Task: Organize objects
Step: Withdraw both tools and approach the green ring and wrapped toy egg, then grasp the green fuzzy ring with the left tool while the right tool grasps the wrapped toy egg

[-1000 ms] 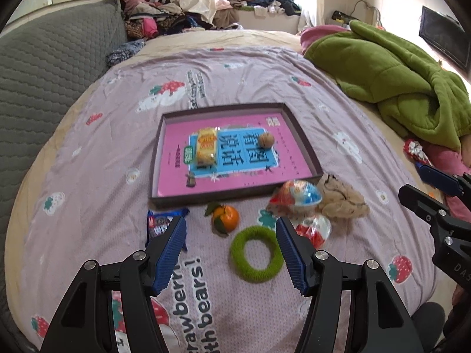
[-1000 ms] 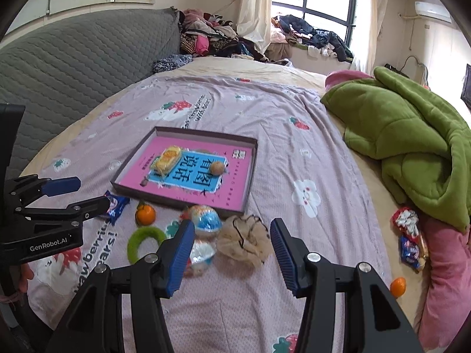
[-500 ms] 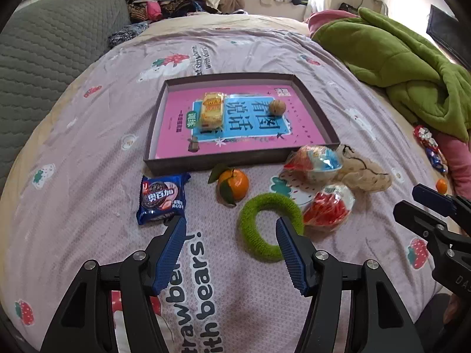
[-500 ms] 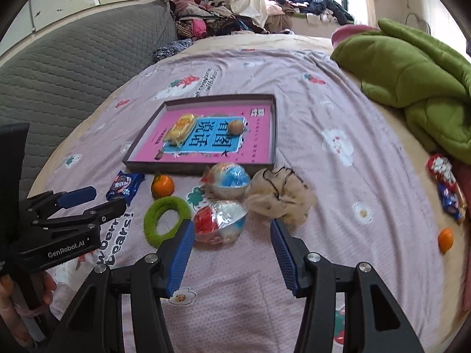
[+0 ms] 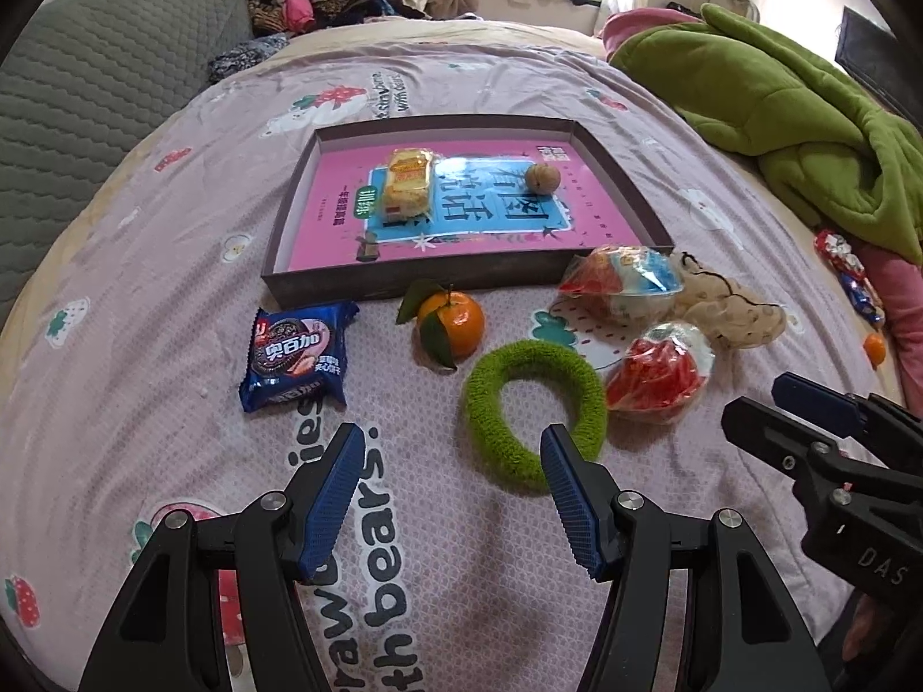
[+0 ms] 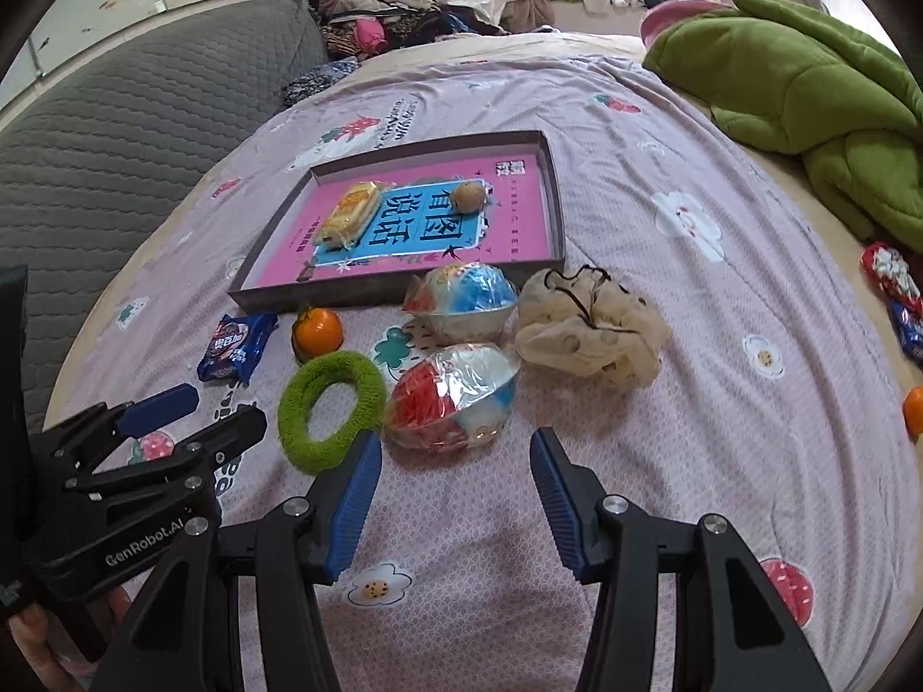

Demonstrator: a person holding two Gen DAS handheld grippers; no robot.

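Over the last second both grippers had sunk toward the bedspread (image 5: pixel 144 265), so the loose objects filled far more of each view than before. The left gripper (image 5: pixel 450 499) had its jaws apart and empty at the bottom centre of its frame, with the green fuzzy ring (image 5: pixel 533 409) now just beyond its right finger and the blue cookie packet (image 5: pixel 297 354) up and to the left. The right gripper (image 6: pixel 456 499) also stood apart, holding nothing — the red-and-white wrapped ball (image 6: pixel 453 403) lay just above its fingertips at centre frame.

The tray (image 5: pixel 611 167) sat in the upper middle, already holding a yellow snack pack (image 5: pixel 408 184) and a walnut (image 5: pixel 542 177). Outside it remained the orange (image 5: pixel 451 326), the blue wrapped ball (image 6: pixel 467 300) and the beige scrunchie (image 6: pixel 588 328). The descent suggested two pickups were about to start — ring on the left, wrapped ball on the right — though neither had been touched.
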